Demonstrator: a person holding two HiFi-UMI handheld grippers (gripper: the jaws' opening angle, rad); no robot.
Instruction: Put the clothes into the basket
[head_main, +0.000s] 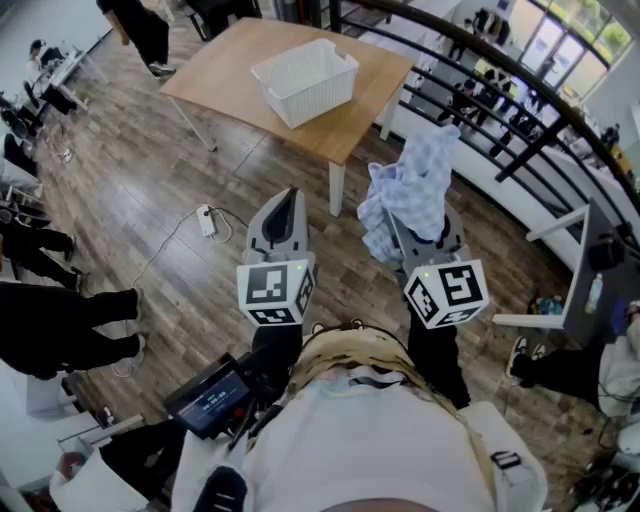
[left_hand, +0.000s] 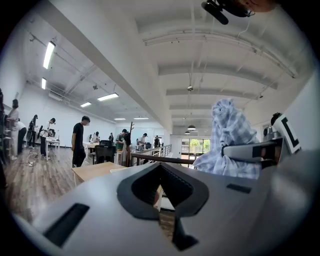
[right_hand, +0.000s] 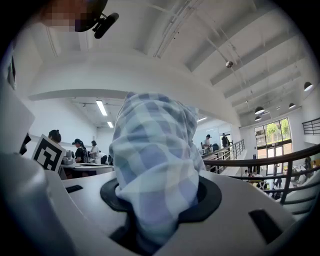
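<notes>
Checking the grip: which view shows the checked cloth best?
The right gripper view: the cloth sits clamped between the jaws. The head view shows it bunched up, hiding the jaws; the left gripper view shows its side.

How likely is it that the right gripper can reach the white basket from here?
Probably not yet. The right gripper, shut on the checked cloth, hangs over the floor, apart from the white basket on the wooden table ahead. Nothing stands between them, so a step forward should suffice.

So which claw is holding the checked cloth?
The right claw, shut on the blue checked cloth; the left claw is closed with nothing between its jaws.
</notes>
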